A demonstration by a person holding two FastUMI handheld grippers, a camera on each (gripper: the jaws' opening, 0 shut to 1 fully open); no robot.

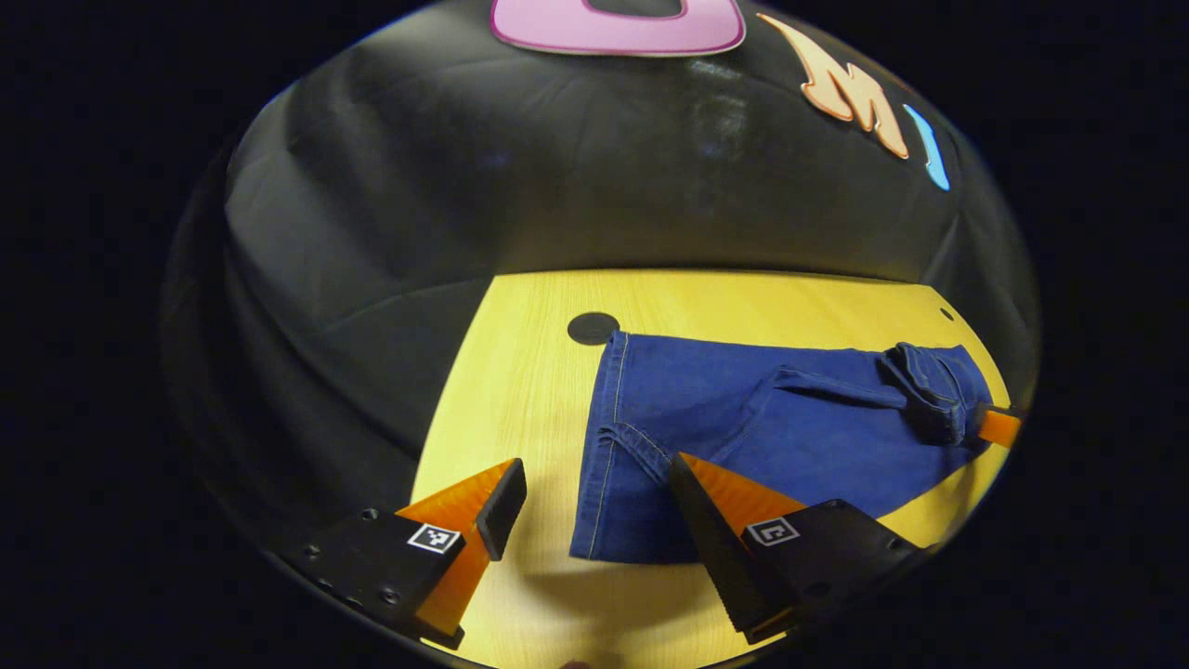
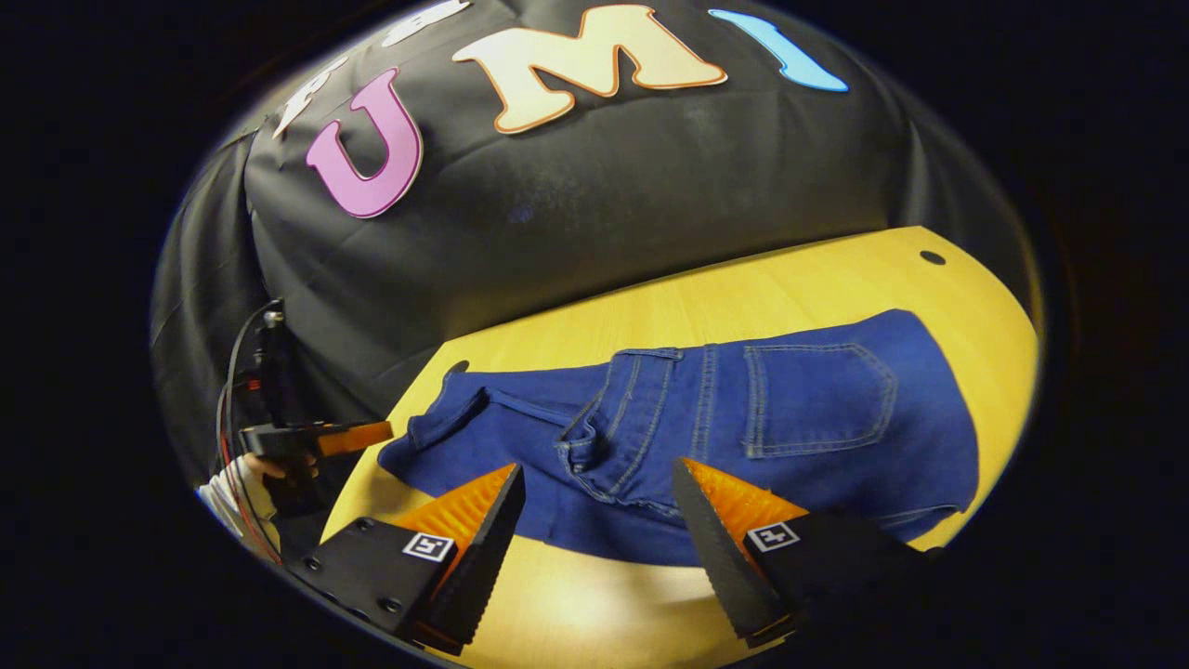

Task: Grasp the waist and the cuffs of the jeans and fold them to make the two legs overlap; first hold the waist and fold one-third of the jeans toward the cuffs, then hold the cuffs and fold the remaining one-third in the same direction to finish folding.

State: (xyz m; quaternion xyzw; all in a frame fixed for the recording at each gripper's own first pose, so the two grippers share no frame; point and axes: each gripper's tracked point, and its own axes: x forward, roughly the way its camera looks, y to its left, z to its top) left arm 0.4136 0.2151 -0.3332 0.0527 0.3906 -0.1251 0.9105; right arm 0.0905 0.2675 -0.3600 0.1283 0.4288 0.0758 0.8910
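Legs already overlapped; waist fold comes next, we judge. Jeans [image 2: 706, 427] lie flat on the table [image 2: 799, 269], ahead of both grippers. Right gripper [image 2: 594, 520] and left gripper [image 1: 594, 511] are spread apart, empty. Next: the right one clamps the waistband just ahead.

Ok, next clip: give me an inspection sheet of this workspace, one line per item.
Surface: yellow wooden table with dark round holes.
Job's things: blue jeans lying flat, legs apparently already overlapped, back pocket up, no thirds fold yet.
Clutter: nothing seen.
Grippers: left claw open over the cuff end; right claw open over the waist end; neither grips cloth.
Cables: dark and red leads by the left gripper's handle.
Surroundings: black cloth wall.
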